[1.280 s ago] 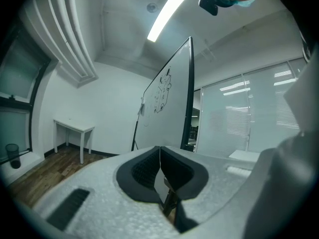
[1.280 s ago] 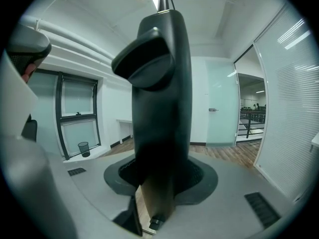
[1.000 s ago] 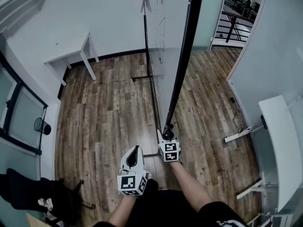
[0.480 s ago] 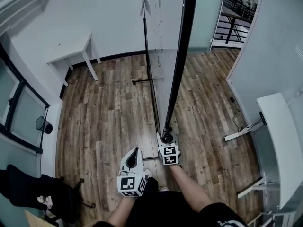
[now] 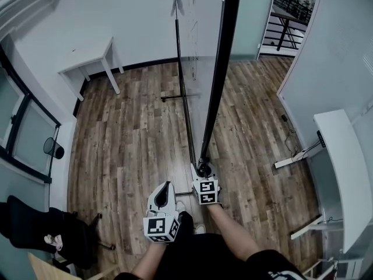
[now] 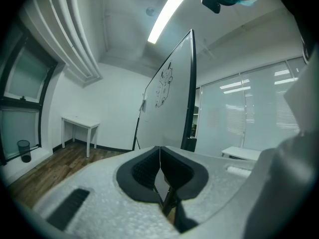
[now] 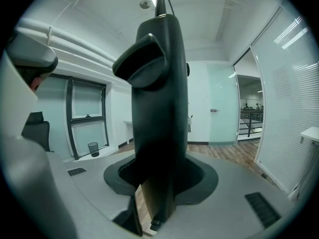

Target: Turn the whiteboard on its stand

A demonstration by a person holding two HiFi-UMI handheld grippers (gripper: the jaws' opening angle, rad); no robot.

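Room stock as I see it from the controls, largest first.

Whiteboard (image 5: 201, 51), one, upright on its stand. It rises edge-on ahead of the right fingers, and its black frame runs down between them. Only the left gripper view shows its face (image 6: 167, 108), with a sketch (image 6: 164, 81) drawn high on it. The right gripper view has just the dark frame (image 7: 157, 108) filling the middle.

Long white desk (image 5: 344, 174), one, well to the right of the right fingers.

Small white table (image 5: 93, 60), one, against the far wall, ahead and left of the left fingers. The left gripper view has it too (image 6: 79, 126).

Black chair (image 5: 35, 232), one, left of and behind the left fingers. The right gripper view catches its back (image 7: 35, 128).

Grippers, two.
- The right gripper (image 5: 204, 169) has its fingers pinching the lower end of the whiteboard's black frame. Its own view shows the frame seated between the pads (image 7: 159, 176).
- The left gripper (image 5: 167, 186) sits just left of and behind it, apart from the board. Its fingers are pressed together on nothing (image 6: 160, 156).

Waste bin (image 5: 53, 147), one, by the window wall, far left of the left fingers. It appears in all three views (image 6: 23, 151) (image 7: 93, 148).

Ceiling strip light (image 6: 167, 9), one, seen only in the left gripper view.
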